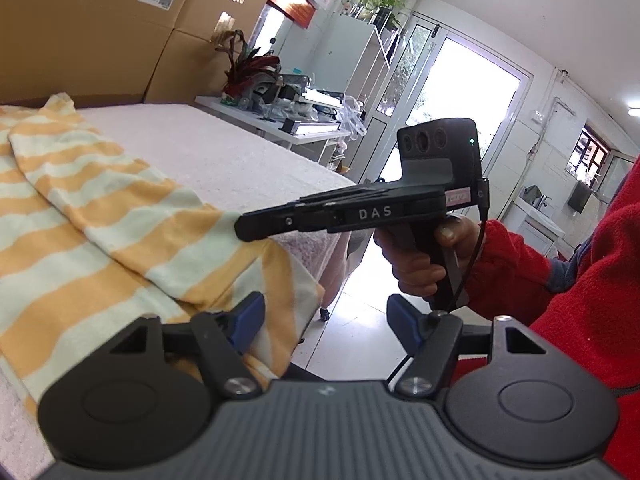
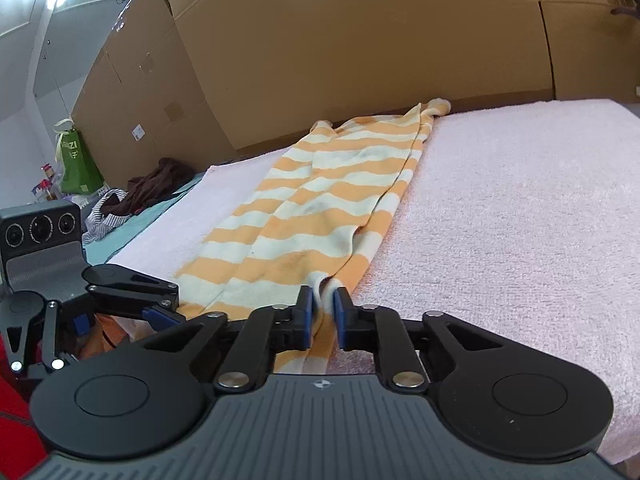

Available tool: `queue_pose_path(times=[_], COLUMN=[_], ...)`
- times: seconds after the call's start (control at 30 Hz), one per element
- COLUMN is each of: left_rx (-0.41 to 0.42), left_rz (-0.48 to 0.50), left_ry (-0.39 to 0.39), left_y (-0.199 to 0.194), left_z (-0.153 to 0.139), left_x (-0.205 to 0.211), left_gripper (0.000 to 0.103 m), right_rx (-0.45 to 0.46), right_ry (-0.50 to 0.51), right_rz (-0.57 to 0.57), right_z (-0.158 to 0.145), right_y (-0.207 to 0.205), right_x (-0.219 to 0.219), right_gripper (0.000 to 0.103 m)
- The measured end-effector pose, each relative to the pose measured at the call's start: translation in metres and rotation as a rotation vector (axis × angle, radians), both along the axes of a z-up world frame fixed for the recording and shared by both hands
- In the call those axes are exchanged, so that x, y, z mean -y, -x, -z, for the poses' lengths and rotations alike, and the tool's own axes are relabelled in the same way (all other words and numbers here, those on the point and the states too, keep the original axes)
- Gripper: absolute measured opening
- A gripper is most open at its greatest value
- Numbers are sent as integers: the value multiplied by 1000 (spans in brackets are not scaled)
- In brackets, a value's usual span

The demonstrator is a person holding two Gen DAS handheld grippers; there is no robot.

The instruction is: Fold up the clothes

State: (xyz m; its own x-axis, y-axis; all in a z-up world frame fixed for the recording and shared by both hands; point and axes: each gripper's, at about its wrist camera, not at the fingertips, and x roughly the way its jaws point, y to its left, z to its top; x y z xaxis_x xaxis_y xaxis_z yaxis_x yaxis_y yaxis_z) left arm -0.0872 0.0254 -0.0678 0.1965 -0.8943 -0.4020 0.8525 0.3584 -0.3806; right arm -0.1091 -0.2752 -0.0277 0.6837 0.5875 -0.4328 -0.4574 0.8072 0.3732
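Note:
An orange-and-white striped garment (image 1: 100, 220) (image 2: 320, 200) lies stretched lengthwise on the pink towel-covered table (image 2: 500, 220), its sides folded inward. My right gripper (image 2: 323, 312) is at the garment's near end, its blue pads nearly together with a raised fold of the cloth pinched between them. The left wrist view shows that right gripper (image 1: 248, 228) from the side, tip on the garment. My left gripper (image 1: 326, 316) (image 2: 120, 320) stands open at the garment's near corner by the table edge, with nothing between its fingers.
Large cardboard boxes (image 2: 340, 60) wall off the table's far side. Dark and striped clothes (image 2: 160, 184) are piled past the table's left end, near a green bag (image 2: 76, 160). A cluttered white table (image 1: 280, 120) stands beyond. A red sleeve (image 1: 560, 280) is close on the right.

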Motion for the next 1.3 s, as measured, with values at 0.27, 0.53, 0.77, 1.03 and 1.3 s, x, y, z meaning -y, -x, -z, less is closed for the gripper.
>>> queue_pose_path(times=[0.27, 0.53, 0.77, 1.03, 1.3], left_rx=[-3, -15, -8, 49, 47], left_rz=[-4, 18, 34, -2, 2], left_ry=[2, -13, -15, 6, -21], left_y=[-2, -2, 0, -7, -12], left_z=[-1, -1, -4, -18, -13], left_x=[0, 3, -2, -1, 6], left_gripper=[73, 68, 68, 74, 74], right_rx=[-11, 0, -58, -49, -11], right_ry=[-24, -51, -92, -93, -83], right_rz=[-44, -68, -52, -27, 11], right_z=[0, -2, 6, 2, -11], right_y=[13, 23, 26, 16, -3], right_x=[0, 0, 12, 7, 12], right_gripper=[16, 8, 9, 19, 18])
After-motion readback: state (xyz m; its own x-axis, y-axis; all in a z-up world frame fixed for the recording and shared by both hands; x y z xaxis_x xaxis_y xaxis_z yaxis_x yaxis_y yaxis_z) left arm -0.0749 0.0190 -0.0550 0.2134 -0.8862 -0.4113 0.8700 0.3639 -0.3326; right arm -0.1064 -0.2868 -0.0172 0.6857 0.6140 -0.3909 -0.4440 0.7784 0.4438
